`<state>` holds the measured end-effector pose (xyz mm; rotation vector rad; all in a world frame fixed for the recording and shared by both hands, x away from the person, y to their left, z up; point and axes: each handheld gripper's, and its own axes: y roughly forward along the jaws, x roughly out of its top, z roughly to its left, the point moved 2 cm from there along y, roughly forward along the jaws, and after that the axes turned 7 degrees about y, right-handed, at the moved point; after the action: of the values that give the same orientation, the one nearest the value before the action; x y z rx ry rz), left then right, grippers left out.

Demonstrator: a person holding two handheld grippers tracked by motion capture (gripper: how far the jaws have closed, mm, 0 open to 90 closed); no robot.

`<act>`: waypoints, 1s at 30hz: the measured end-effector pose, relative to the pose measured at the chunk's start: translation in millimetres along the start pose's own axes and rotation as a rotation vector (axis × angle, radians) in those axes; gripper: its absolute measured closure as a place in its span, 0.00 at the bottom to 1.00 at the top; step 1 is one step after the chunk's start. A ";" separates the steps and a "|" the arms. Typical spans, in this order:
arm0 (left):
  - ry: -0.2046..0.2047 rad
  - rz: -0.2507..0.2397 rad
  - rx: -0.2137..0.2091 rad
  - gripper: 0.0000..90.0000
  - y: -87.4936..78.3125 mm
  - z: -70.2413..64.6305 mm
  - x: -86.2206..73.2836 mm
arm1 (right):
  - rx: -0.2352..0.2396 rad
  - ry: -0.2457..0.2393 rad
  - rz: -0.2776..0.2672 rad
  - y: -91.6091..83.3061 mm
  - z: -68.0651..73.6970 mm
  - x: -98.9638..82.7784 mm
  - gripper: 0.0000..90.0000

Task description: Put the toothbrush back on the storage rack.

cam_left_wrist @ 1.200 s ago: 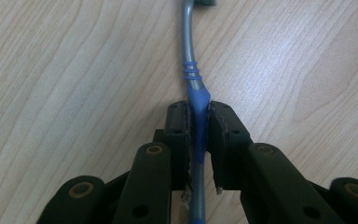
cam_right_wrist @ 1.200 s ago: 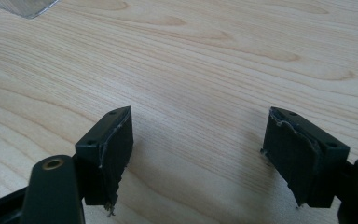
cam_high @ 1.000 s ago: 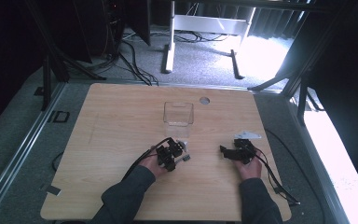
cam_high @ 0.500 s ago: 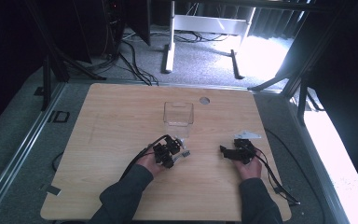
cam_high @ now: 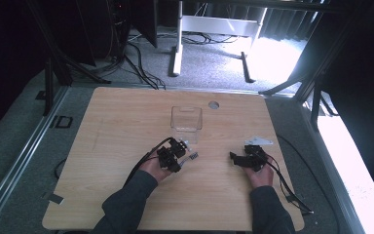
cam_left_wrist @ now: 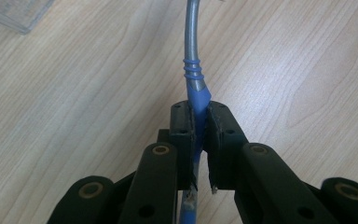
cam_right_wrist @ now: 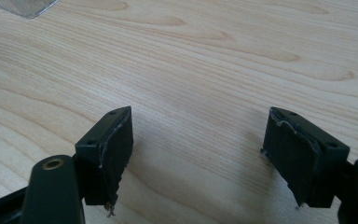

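My left gripper (cam_left_wrist: 199,112) is shut on the blue handle of a metal utensil (cam_left_wrist: 192,56). Its bare silver stem runs on past the jaws over the table, and its far end is out of frame. From above, the left gripper (cam_high: 177,153) lies near the table's middle, with the utensil (cam_high: 193,156) sticking out to its right. A clear plastic container (cam_high: 186,118) stands just beyond it. My right gripper (cam_high: 238,158) rests on the table to the right. Its jaws (cam_right_wrist: 200,126) stand wide open with only bare wood between them.
The wooden table (cam_high: 117,126) has a round cable hole (cam_high: 214,104) at its far edge. A corner of the clear container (cam_left_wrist: 16,14) shows at the top left of the left gripper view. Cables trail from both grippers toward the person's sleeves.
The left gripper has edged slightly toward the container with the utensil in its jaws. The right gripper has stayed where it was.
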<state>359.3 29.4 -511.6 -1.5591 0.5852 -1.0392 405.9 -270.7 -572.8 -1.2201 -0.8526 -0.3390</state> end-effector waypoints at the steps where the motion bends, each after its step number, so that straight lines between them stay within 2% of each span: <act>1: -0.005 -0.006 -0.001 0.91 -0.6 0.2 -0.1 | 0.000 0.000 0.000 0.0 0.0 0.0 0.26; 30: -0.050 -0.087 0.024 0.91 -17.4 11.9 -3.9 | 0.000 0.000 0.001 0.0 0.0 0.1 0.26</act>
<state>364.8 43.2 -496.1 -1.5965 0.4722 -1.0655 405.9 -270.7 -572.8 -1.2207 -0.8520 -0.3384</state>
